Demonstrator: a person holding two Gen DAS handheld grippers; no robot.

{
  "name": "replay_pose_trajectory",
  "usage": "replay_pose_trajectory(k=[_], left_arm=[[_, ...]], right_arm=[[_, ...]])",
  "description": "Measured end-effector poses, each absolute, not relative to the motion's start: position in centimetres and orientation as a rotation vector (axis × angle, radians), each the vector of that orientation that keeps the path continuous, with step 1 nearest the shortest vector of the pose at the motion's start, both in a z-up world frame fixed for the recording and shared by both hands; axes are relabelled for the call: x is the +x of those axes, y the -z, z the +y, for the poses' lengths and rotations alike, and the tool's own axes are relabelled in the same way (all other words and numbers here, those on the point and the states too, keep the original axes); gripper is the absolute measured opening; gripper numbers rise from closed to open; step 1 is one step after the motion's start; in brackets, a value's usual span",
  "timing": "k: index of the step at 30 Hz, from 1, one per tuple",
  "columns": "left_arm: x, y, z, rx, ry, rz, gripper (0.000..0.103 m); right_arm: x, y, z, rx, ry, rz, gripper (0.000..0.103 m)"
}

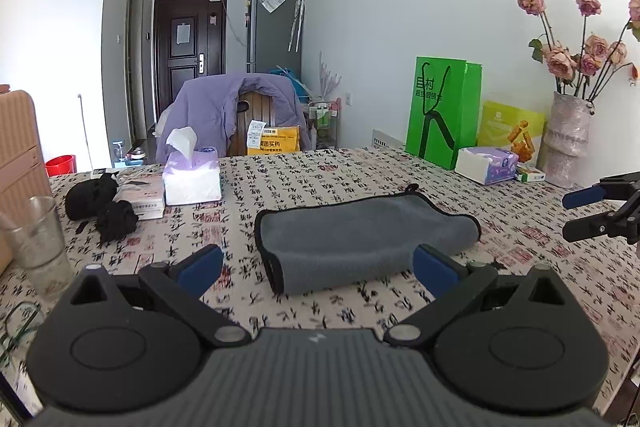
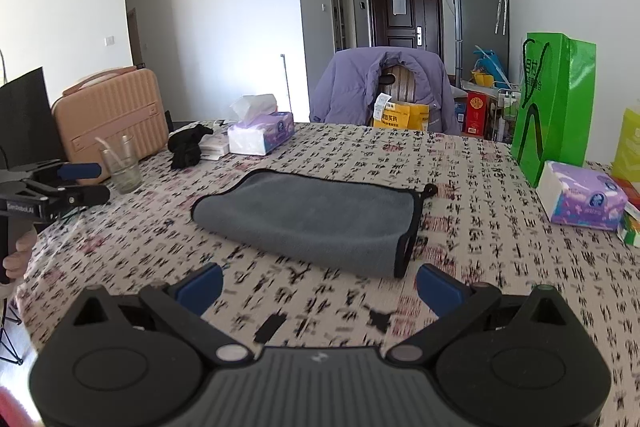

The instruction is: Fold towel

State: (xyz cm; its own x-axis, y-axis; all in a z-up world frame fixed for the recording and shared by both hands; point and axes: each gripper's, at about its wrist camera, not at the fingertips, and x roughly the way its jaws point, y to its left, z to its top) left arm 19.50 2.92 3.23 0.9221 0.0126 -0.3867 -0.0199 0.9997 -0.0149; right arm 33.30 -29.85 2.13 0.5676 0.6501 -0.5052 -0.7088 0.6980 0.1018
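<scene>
Already the grey towel [image 1: 360, 247] looks folded at least once, a thick pad lying flat on the patterned tablecloth [image 1: 320, 171], so this reads as between folds or near done. Left gripper [image 1: 318, 267] and right gripper [image 2: 319, 285] both hover with fingers spread wide, holding nothing. Towel sits just ahead of each, untouched, between the two tools. Next move, if any, calls for pinching a black-trimmed short edge and bringing it across.
</scene>
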Motion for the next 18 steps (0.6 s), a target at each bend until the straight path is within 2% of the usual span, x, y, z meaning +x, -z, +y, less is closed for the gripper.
replay_pose_trajectory(k=[18], left_arm=[[11.9, -0.2, 0.8, -0.055, -0.017, 0.401, 0.103]], right_arm=[[24.9, 0.5, -33.1, -0.103, -0.771, 0.574, 0.103]])
